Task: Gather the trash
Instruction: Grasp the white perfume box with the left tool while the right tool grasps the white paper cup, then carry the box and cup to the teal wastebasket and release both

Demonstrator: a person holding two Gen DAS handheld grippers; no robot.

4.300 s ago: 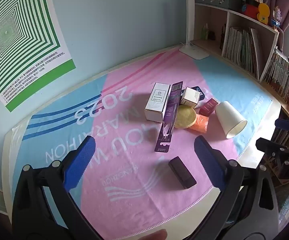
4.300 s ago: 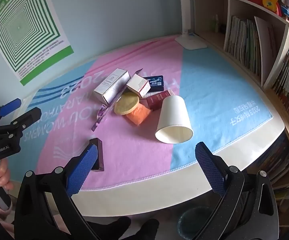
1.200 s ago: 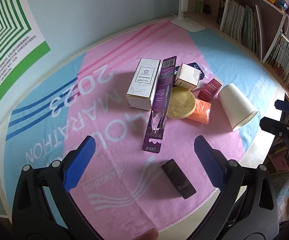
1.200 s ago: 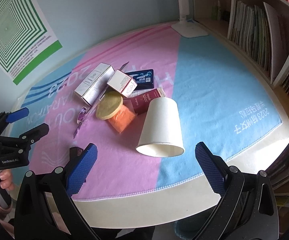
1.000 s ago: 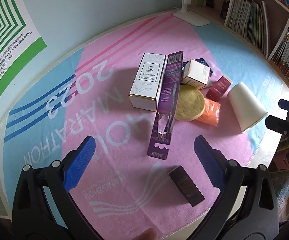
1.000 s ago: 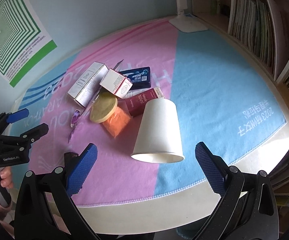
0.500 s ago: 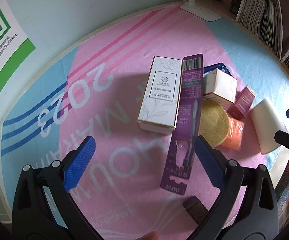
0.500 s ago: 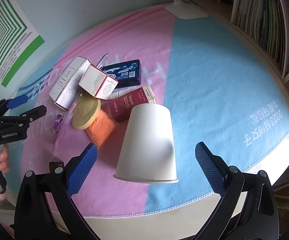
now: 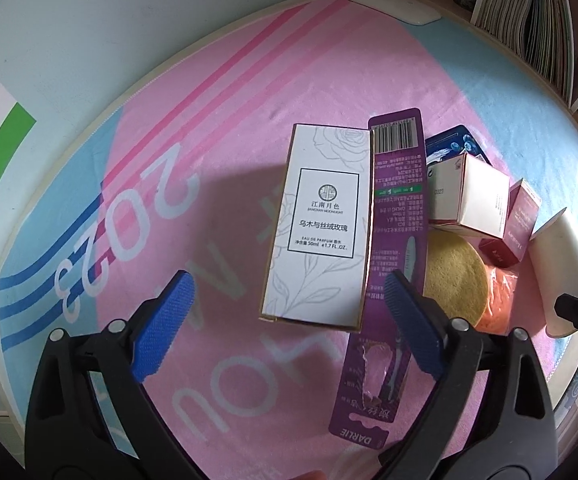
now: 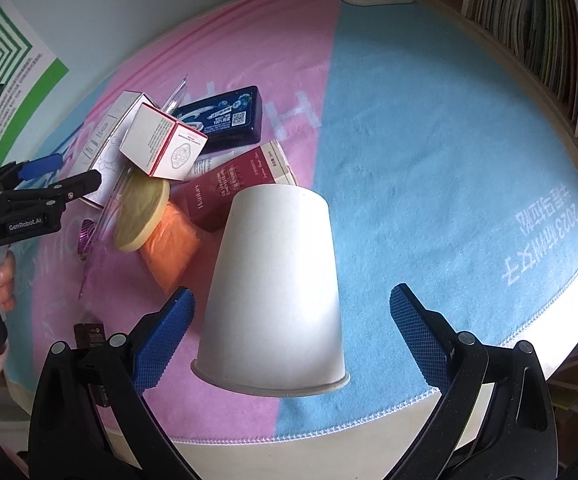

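Right wrist: paper cup between open gripper fingers.

A pink and blue marathon towel printed with "2023" covers the table ahead of both claws and beneath them. Far ahead of the claws the white lamp base stands at the towel's back edge, with shelved books beyond to the right. A green-striped poster hangs on the wall off to the left.

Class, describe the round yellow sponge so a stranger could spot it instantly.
Start at the pink stripe of the towel, where litter is piled. The yellow sponge lies under the small white box, overlapping an orange piece. It is the pile's only flat disc.
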